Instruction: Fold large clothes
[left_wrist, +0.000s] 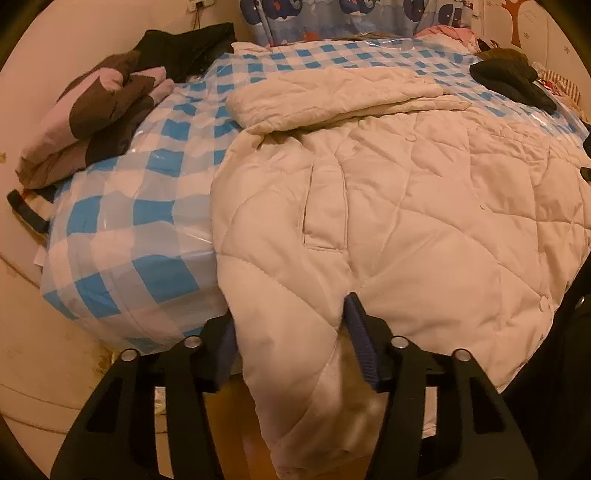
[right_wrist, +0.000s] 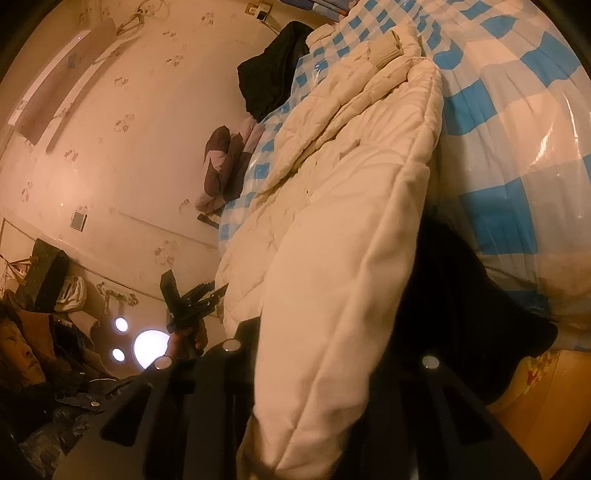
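A large cream quilted coat (left_wrist: 406, 192) lies spread on the bed, its hem hanging over the near edge and one sleeve (left_wrist: 332, 96) folded across the top. My left gripper (left_wrist: 291, 332) straddles the hem corner; its jaws stand wide with cloth between the blue pads, and I cannot tell if they grip. My right gripper (right_wrist: 325, 354) has a thick fold of the same coat (right_wrist: 332, 258) between its fingers, shut on it. The left gripper also shows in the right wrist view (right_wrist: 192, 299), held in a hand.
The bed has a blue-and-white checked cover (left_wrist: 147, 206) under clear plastic. A brown-and-pink folded garment (left_wrist: 96, 118) and a black one (left_wrist: 184, 48) lie at the far left; a dark item (left_wrist: 513, 77) lies far right. Wooden floor lies below the bed edge.
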